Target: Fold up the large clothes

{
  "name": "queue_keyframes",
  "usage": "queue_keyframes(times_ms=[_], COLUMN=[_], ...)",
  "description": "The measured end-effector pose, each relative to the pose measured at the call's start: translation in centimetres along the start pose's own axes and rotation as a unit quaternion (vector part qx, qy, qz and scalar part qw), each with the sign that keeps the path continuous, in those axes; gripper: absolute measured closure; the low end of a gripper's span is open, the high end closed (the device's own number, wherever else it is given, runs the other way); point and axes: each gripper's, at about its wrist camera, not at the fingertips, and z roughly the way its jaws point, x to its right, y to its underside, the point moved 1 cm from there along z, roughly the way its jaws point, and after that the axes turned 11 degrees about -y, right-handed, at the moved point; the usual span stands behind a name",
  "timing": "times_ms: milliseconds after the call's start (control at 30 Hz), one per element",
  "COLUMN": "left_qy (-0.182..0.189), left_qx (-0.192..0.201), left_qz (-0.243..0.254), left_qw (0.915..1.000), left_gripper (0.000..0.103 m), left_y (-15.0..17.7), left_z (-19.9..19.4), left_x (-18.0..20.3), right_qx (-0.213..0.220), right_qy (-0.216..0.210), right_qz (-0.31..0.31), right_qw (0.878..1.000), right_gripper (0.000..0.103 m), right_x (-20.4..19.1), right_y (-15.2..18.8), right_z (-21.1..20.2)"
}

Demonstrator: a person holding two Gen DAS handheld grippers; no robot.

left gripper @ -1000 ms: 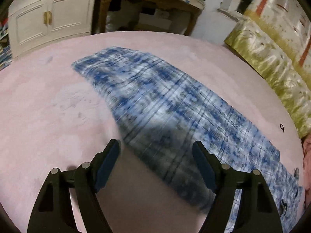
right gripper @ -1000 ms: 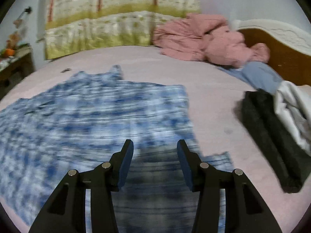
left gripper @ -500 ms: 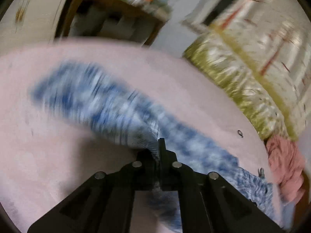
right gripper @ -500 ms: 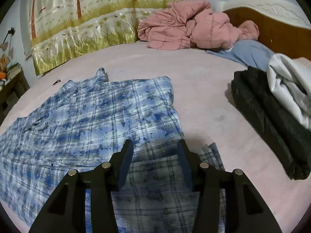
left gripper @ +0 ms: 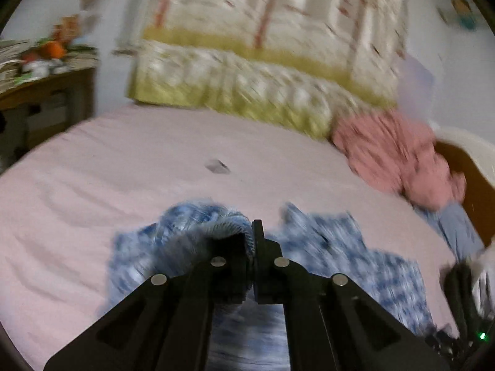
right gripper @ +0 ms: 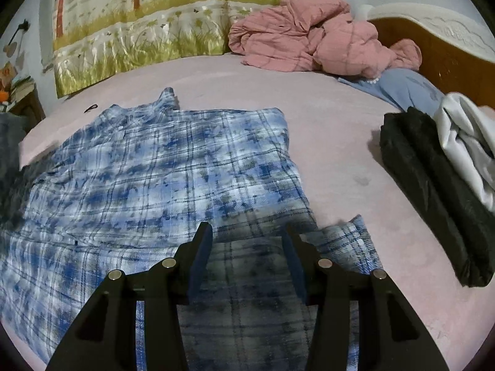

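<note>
- A big blue and white checked shirt [right gripper: 161, 179] lies spread out flat on the pink bed sheet [right gripper: 340, 142].
- The left gripper [left gripper: 253, 241] has its two black fingers pressed tight together, pinching a bunched edge of the shirt [left gripper: 213, 219] and holding it up off the bed.
- The right gripper [right gripper: 246, 247] hangs over the near part of the shirt with its fingers spread apart. Nothing is squeezed between them.
- A crumpled pink blanket [right gripper: 309, 43] sits far back by the brown wooden headboard [right gripper: 448, 61].
- A folded black cloth [right gripper: 433, 191] lies on the right, well apart from the shirt, with a white cloth [right gripper: 464, 136] on top.
</note>
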Motion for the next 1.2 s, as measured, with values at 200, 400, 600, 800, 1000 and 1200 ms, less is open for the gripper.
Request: queue_keyframes(times_ms=[200,400,600,800,1000,1200], left_qy=[0.008,0.033,0.027,-0.008,-0.007,0.028], left_qx=[-0.068,-0.061,0.005,-0.022,-0.089,-0.117], left_qz=[0.113,0.145,0.073,0.001,-0.010,-0.018], left_qw=[0.9913,0.9870,0.9970,0.9997,0.9960,0.9926], left_gripper=[0.078,0.034,0.029,0.030,0.038,0.064], left_y=[8.8,10.3,7.3,4.5,6.1,7.5], left_z=[4.2,-0.3,-7.6,-4.8,0.7,2.4], left_x=[7.9,8.1,1.8,-6.3,-9.8,-10.3], right_qx=[-0.007,-0.003,0.017,0.028,0.025,0.017], right_qy=[-0.006,-0.007,-0.015,-0.010,-0.009,-0.019], right_qz=[-0.002,-0.012,0.005,0.002,-0.023,-0.027], right_qw=[1.000,1.000,1.000,1.000,0.999,0.999], right_gripper=[0.054,0.054,0.054,0.054,0.054,0.054], right_x=[-0.1,-0.5,0.3,0.1,-0.9,-0.9], right_y=[0.1,0.1,-0.4,-0.5,-0.2,-0.2], right_z=[0.2,0.1,-1.2,-1.6,-1.4,-1.2])
